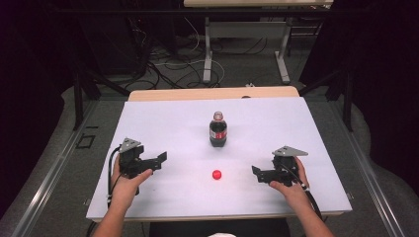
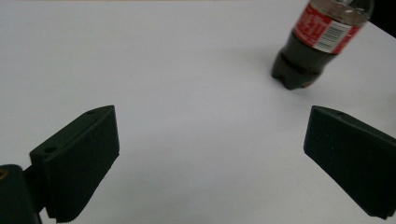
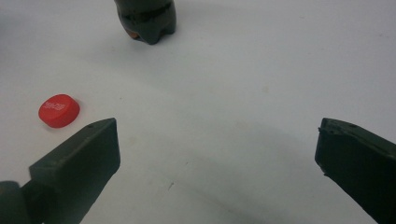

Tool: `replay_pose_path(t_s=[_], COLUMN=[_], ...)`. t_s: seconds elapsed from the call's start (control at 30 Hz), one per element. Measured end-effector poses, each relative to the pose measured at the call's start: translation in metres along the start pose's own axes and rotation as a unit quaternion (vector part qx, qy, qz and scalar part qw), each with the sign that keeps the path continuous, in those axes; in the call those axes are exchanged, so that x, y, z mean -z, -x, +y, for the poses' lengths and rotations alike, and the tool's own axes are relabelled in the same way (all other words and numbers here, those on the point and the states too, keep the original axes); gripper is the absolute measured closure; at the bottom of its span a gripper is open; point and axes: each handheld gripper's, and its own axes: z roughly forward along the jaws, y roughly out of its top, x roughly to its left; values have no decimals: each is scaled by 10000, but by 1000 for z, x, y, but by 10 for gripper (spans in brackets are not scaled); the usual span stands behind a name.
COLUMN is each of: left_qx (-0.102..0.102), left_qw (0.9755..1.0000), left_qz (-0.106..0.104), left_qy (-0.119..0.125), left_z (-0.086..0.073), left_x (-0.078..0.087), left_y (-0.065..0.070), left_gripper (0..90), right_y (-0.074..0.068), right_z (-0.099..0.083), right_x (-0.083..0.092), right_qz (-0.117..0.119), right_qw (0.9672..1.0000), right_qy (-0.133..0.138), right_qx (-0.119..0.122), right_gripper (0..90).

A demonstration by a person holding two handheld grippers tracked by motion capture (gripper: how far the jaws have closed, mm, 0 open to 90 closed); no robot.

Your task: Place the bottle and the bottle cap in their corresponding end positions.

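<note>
A small plastic cola bottle (image 1: 218, 132) with dark drink, a red label and no cap on its neck stands upright near the middle of the white-topped counter (image 1: 163, 118), and its round red plastic cap (image 1: 216, 174) lies flat on the counter a little nearer the person, well apart from the bottle's base. The left gripper (image 1: 159, 160), black with a grey three-cornered plate on top, is held by the left hand (image 1: 124, 183) at the left side of the counter, its jaws pointing toward the centre; they stand wide apart, released, with only bare counter between them. In the left gripper view the bottle (image 2: 317, 44) stands beyond the jaws, up and to the right. The right gripper (image 1: 257, 173), held by the right hand (image 1: 291, 185) at the right side, faces inward as well, its jaws likewise spread and released, grasping nothing. In the right gripper view the cap (image 3: 59, 110) lies just beyond the tip of the jaw at the left, not touching it, and the bottle's dark base (image 3: 147, 18) stands farther off.
</note>
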Motion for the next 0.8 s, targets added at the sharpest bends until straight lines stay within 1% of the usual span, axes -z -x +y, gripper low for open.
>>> replay_pose_path(t_s=[0.03,0.17,0.27,0.3,0.43,0.53,0.6,0.63,0.67,0.7,0.8], left_qx=[48,200,208,234,250,187,134,144,150,150,197], left_qw=[10000,9997,9997,9997,9995,9994,9993,9991,9989,9987,9983], left_qz=[22,101,98,108,159,263,322,372,430,480,538], left_qy=[27,98,30,48,63,107,111,121,85,70,45], left_z=[-1,-7,-14,-16,-21,-25,-27,-28,-28,-29,-31], left_x=[1,3,2,1,-2,-4,-3,-4,-3,-3,-3], left_y=[-4,-16,-23,-24,-31,-36,-39,-40,-41,-43,-46], left_gripper=[32,9,8,8,12,12,12,12,13,16,17], right_y=[1,4,7,8,12,15,17,18,18,19,20], right_z=[0,-1,-1,-1,-3,-4,-4,-5,-5,-5,-6], right_x=[0,0,0,-1,-2,-2,-2,-3,-3,-3,-5], right_qz=[-19,-46,-95,-77,-143,-159,-173,-198,-208,-197,-224], right_qw=[10000,10000,10000,10000,9998,9998,9998,9997,9996,9997,9996], right_qy=[4,-3,-9,4,-28,-36,-27,-25,-33,-39,-52], right_qx=[30,-12,-21,-22,-99,-137,-112,-109,-162,-140,-143], right_gripper=[0,0,0,0,0,0,0,0,0,0,0])
